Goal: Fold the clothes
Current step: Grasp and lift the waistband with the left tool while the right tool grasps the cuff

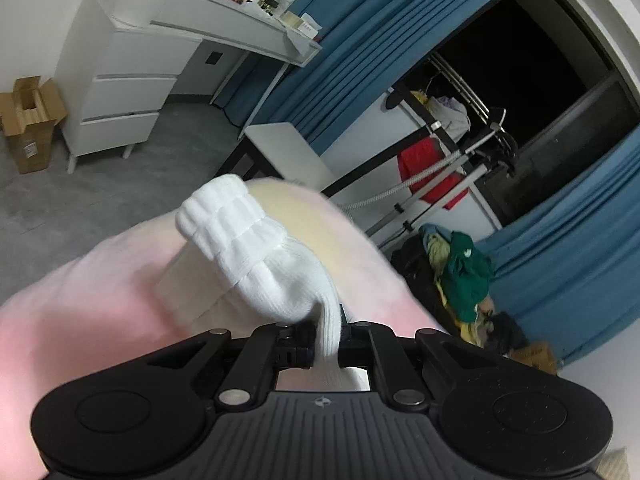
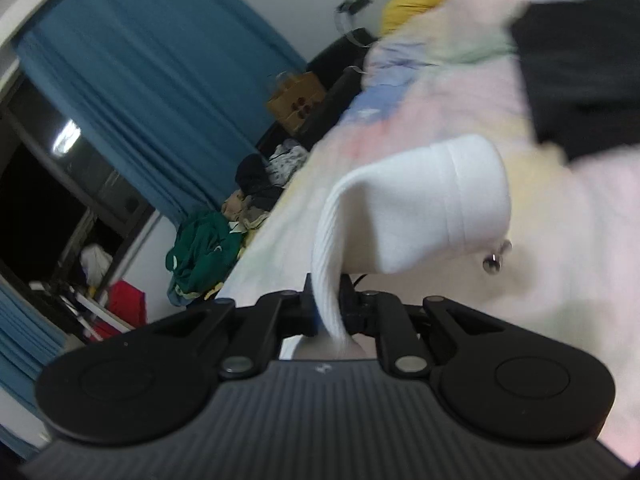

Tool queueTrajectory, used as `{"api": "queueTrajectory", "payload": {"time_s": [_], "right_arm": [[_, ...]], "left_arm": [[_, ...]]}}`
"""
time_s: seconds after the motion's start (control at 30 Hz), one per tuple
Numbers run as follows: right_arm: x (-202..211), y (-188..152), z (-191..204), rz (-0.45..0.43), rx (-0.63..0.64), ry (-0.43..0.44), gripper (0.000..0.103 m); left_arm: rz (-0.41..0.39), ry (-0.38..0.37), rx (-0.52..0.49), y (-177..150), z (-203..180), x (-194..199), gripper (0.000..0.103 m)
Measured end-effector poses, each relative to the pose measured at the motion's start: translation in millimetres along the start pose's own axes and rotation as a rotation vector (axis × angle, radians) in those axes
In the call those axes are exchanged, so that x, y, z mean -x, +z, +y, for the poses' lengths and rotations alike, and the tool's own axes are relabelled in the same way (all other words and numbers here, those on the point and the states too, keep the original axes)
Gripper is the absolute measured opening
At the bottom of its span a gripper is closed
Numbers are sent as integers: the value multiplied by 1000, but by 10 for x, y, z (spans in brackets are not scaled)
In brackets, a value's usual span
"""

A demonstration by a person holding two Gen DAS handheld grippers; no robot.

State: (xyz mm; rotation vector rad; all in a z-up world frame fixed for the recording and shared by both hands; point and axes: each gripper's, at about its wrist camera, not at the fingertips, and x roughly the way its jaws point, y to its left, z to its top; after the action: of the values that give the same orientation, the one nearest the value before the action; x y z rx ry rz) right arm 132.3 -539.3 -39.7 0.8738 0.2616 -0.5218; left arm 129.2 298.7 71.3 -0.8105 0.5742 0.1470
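Observation:
A white ribbed sock point(image 1: 256, 256) hangs from my left gripper point(image 1: 326, 330), which is shut on the sock's fabric; its cuff end points up and left above a pale pink bedspread point(image 1: 80, 304). In the right wrist view my right gripper point(image 2: 328, 304) is shut on a white sock point(image 2: 424, 208), whose smooth folded end sticks out to the right over the pastel bedspread point(image 2: 540, 300). Whether both grippers hold one sock or two separate ones cannot be told. A black garment point(image 2: 580, 76) lies on the bed at the upper right.
A white drawer unit point(image 1: 120, 92) and desk point(image 1: 240, 28) with bottles stand at the far left, beside a cardboard box point(image 1: 28, 124). Blue curtains point(image 2: 140, 80) frame a dark window. A heap of clothes point(image 1: 464, 276) with a green garment point(image 2: 204, 248) lies by the bed's edge, near a drying rack point(image 1: 440, 160).

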Motion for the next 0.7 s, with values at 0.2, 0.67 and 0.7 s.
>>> {"api": "queueTrajectory", "payload": {"time_s": [0.2, 0.67, 0.7], "right_arm": [[-1356, 51, 432, 96, 79, -114, 13], [-2130, -195, 165, 205, 117, -26, 30], [-2033, -171, 135, 206, 104, -4, 40]], "left_arm": [[38, 85, 4, 490, -451, -1319, 9], [131, 173, -80, 408, -299, -2628, 41], [125, 158, -85, 370, -275, -2515, 45]]}}
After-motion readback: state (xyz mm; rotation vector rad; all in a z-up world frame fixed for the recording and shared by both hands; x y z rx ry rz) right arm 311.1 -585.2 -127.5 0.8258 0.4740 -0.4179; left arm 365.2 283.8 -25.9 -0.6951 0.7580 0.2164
